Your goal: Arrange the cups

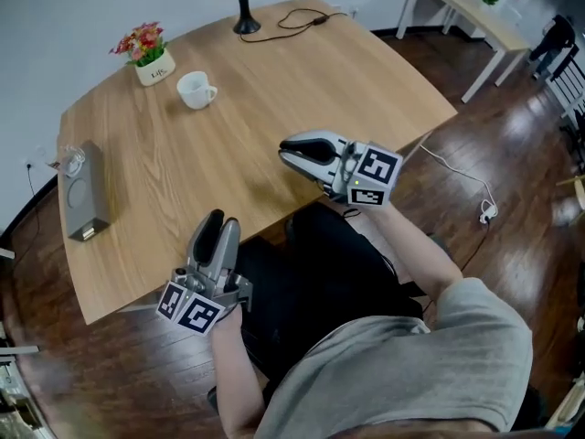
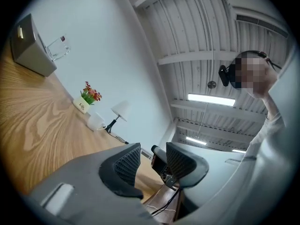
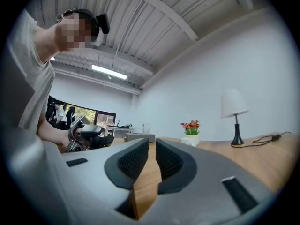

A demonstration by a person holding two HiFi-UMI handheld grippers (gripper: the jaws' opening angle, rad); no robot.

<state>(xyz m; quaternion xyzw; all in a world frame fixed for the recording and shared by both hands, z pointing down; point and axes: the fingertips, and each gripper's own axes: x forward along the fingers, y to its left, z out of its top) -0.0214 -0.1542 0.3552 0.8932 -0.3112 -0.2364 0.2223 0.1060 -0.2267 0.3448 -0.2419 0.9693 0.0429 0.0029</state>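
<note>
A broad bench of pale, straight-grained wood (image 1: 274, 108) is set on a dark, glossy plank floor (image 1: 494, 144), with a plain pale wall behind it and a ribbed metal ceiling (image 2: 197, 36) overhead. The small white glazed ceramic cup (image 1: 196, 90), fitted with a loop handle, is stood upright towards the bench's far left, just beside a white square pot of red and pink flowers (image 1: 146, 58). A clear glass cup (image 1: 71, 160) is placed at the left edge by a grey rectangular box (image 1: 82, 195); whether the two touch cannot be told. A lamp with a black flared base (image 1: 245, 21) is cut off at the shade, and a thin black cable (image 1: 302, 16) is trailed from it. The grey, smooth-shelled left tongs (image 1: 219, 222) (image 2: 152, 161) are held released, their mesh-textured black pads apart with nothing between. The matching right tongs (image 1: 285, 154) (image 3: 148, 161) are clenched on nothing, with only a sliver of bench grain seen between the pads. Both are kept near the bench's front edge, well apart from the white cup.
</note>
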